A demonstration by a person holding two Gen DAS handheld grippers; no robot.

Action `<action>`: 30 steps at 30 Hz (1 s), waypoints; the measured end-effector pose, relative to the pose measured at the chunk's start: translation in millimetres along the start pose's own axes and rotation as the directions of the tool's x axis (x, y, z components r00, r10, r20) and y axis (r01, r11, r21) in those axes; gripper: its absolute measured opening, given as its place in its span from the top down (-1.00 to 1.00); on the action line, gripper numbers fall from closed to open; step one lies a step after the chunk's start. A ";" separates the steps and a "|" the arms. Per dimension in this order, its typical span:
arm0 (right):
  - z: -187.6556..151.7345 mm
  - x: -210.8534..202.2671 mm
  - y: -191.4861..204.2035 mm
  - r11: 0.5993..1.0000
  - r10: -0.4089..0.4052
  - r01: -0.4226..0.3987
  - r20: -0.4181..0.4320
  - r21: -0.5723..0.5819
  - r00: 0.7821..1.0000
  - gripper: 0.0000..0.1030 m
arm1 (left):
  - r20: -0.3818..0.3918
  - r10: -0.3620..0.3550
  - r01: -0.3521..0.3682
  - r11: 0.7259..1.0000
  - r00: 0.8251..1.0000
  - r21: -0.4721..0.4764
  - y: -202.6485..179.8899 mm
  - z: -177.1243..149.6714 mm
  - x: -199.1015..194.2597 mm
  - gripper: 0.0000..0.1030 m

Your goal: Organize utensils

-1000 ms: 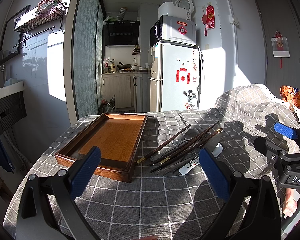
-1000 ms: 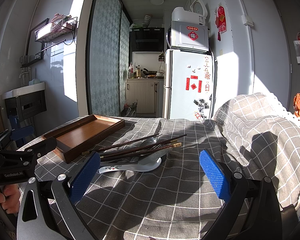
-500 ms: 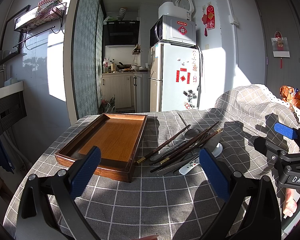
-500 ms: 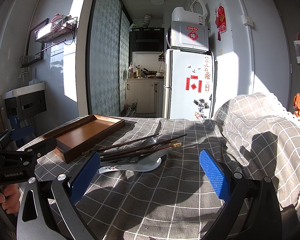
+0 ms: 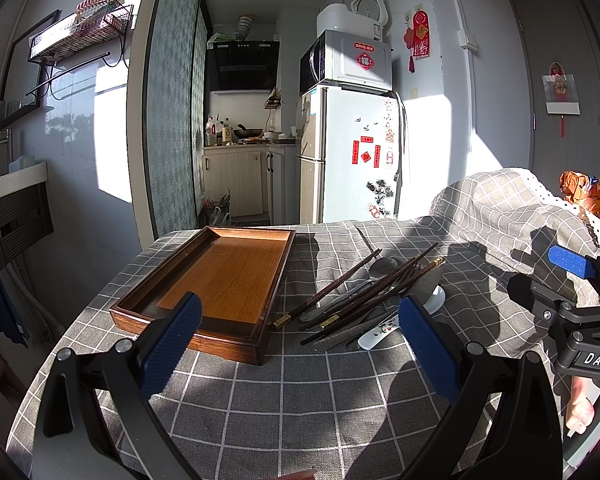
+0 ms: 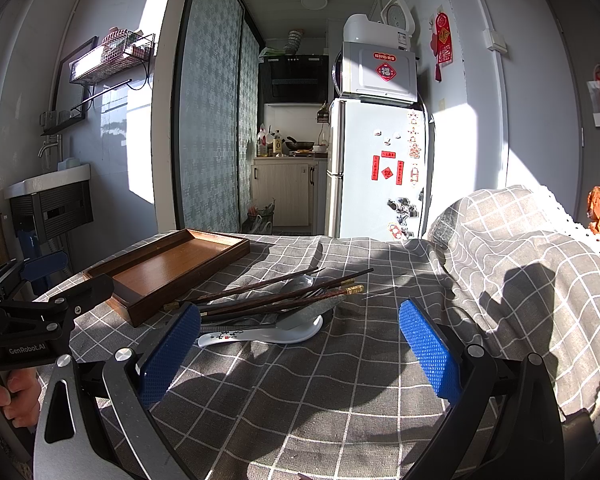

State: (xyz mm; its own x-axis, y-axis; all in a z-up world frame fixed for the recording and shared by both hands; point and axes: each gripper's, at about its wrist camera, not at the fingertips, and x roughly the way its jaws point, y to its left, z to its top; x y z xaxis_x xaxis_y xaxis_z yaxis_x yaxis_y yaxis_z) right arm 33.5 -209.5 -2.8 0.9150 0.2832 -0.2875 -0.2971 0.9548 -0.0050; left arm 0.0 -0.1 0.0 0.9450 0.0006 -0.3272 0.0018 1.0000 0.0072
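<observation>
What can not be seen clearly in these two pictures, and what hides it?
- Metal spoon, left wrist view: only its bowl shows; the chopsticks cover the handle.
- White ceramic spoon, right wrist view: the pile lies over its bowl.
- Exact count of utensils: they overlap in both views.
- Wooden tray, left wrist view: one of the left gripper's fingers hides its near corner.
- Fridge magnets: too small to read.

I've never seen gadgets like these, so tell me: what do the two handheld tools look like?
Each tool has two black, angular fingers with silver screws, tipped by flat blue pads with a fine dotted texture. The left tool carries white "GenRobot.AI" lettering on its black body; the right tool shows white "DAS" lettering. A bare hand grips each handle; no sleeve is visible.
</observation>
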 end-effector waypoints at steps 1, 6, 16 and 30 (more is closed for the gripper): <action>0.0 0.0 0.0 1.000 0.000 0.000 0.000 0.000 1.000 -0.95 | 0.000 0.000 0.000 1.000 1.000 0.000 0.1 0.0 0.0 -0.95; -0.1 0.0 -0.1 1.000 0.000 0.000 0.000 0.000 1.000 -0.95 | 0.000 0.000 0.000 1.000 1.000 0.000 0.1 0.0 0.0 -0.95; -0.3 -0.1 -0.2 1.000 0.000 0.000 0.000 0.000 1.000 -0.95 | -0.001 0.003 -0.003 1.000 1.000 0.000 -0.1 0.0 0.1 -0.95; 0.7 3.0 -9.7 0.999 -0.004 0.005 -0.025 0.039 1.000 -0.95 | -0.008 -0.002 0.002 1.000 1.000 0.003 0.2 0.0 1.1 -0.95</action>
State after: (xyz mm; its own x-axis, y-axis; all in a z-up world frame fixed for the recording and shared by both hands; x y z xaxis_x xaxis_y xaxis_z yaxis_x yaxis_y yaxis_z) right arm 39.3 -217.9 -2.9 0.9089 0.2774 -0.3114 -0.2821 0.9589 0.0306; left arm 1.0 0.1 -0.4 0.9422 -0.0016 -0.3351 0.0050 0.9999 0.0093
